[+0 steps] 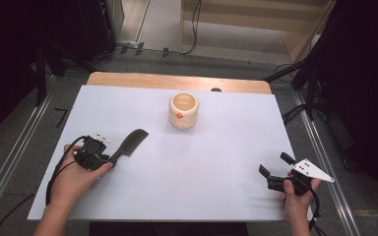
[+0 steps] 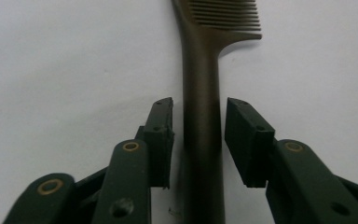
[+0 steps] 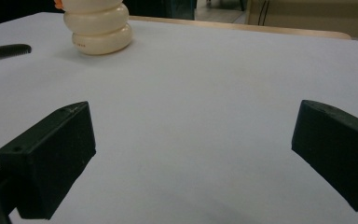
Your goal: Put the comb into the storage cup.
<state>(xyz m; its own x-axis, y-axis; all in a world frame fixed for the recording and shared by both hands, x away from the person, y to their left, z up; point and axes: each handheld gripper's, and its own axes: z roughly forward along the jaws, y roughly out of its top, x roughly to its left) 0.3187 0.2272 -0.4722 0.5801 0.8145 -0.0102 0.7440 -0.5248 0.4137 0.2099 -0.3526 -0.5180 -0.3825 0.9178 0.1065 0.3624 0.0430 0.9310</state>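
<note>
Two grippers: both at the near edge of the white table sheet [image 1: 202, 162].
Landmark: cream ribbed ceramic cup [image 1: 183, 110], orange mark on its wall, standing far-centre.
Task thing: dark brown plastic comb [image 1: 128, 144], lying flat, near-left of the cup, teeth end toward it.
Left gripper [image 2: 199, 135]: jaws narrow, straddling the comb handle; thin gaps show at both pads, so no grip.
Right gripper [image 1: 274, 169]: jaws wide, nothing between them, near-right of the cup, well apart.
Step in hand: judged the grasp of the comb handle.
Next move: close squarely on the handle, then lift.
Writing: none legible; faint print at the cup's base too small to read.
</note>
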